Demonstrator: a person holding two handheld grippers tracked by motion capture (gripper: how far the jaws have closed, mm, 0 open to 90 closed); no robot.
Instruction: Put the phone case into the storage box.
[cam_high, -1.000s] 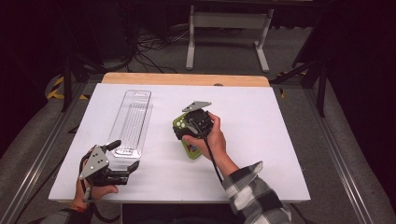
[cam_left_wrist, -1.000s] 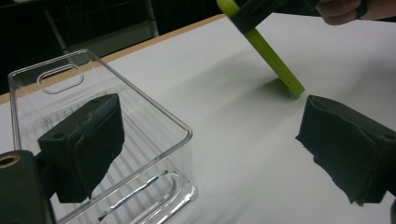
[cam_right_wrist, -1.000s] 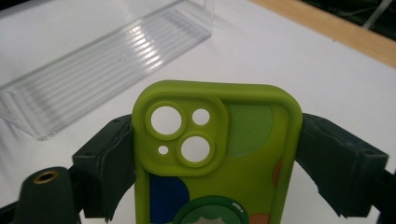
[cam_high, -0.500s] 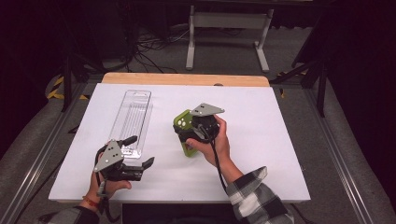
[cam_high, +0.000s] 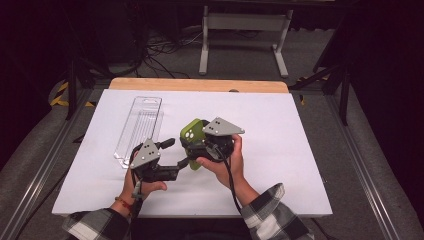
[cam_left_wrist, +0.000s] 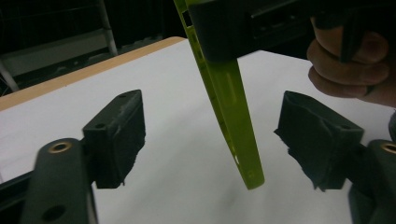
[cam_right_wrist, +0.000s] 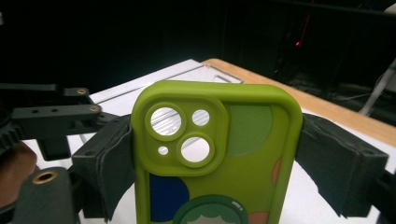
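A lime-green phone case (cam_high: 192, 131) with round camera holes and coloured patches on its back (cam_right_wrist: 215, 154) is held up off the white table. My right gripper (cam_high: 198, 145) is shut on its two long sides, pads (cam_right_wrist: 109, 163) pressing. My left gripper (cam_high: 176, 154) has come up to it from the left. In the left gripper view the case's thin edge (cam_left_wrist: 231, 107) hangs between my open left gripper's (cam_left_wrist: 217, 137) pads (cam_left_wrist: 119, 135) without touching either. Those jaws have just been closing, with the case between them.
A long clear plastic package (cam_high: 140, 129) lies flat on the white table (cam_high: 300, 150) to the left of both hands. A wooden strip (cam_high: 200, 85) runs along the table's far edge. Metal rails flank the table, with a stand and cables behind.
The left hand has moved right and up from the table's front left corner to the case. The right hand has lifted the case off the table. The left jaws have narrowed.
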